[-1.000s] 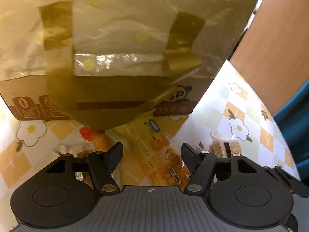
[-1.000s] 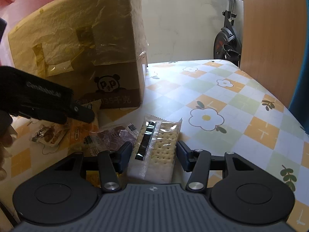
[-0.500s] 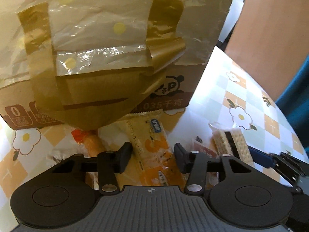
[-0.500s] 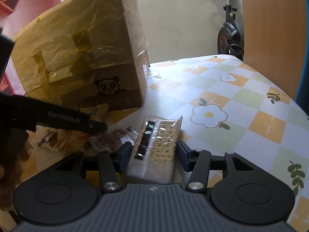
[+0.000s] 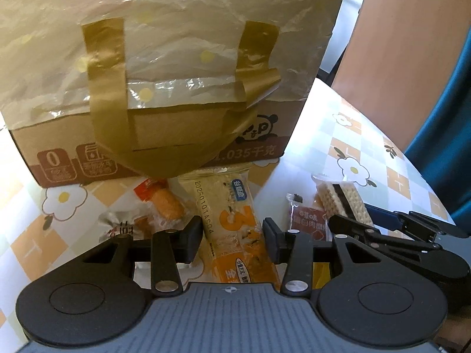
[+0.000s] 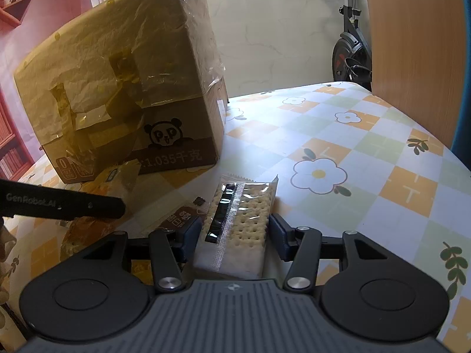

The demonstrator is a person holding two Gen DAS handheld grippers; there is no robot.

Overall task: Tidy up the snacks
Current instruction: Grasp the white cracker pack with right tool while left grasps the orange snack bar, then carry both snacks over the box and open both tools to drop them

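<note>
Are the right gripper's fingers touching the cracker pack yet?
Cannot tell. In the right wrist view the right gripper straddles the cracker pack; both fingers sit right at its edges, with no plain gap or contact.

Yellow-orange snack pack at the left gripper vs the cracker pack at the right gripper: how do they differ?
1. The yellow-orange snack pack has an opaque printed wrapper; the cracker pack is clear, with pale crackers showing.
2. The yellow-orange snack pack bears a stamped date code and blue logo; the cracker pack shows only a black strip.
3. The snack pack's far end reaches the cardboard box; the cracker pack lies clear of it.

Shared: both lie flat on the floral tablecloth, each between open gripper fingers.
</note>
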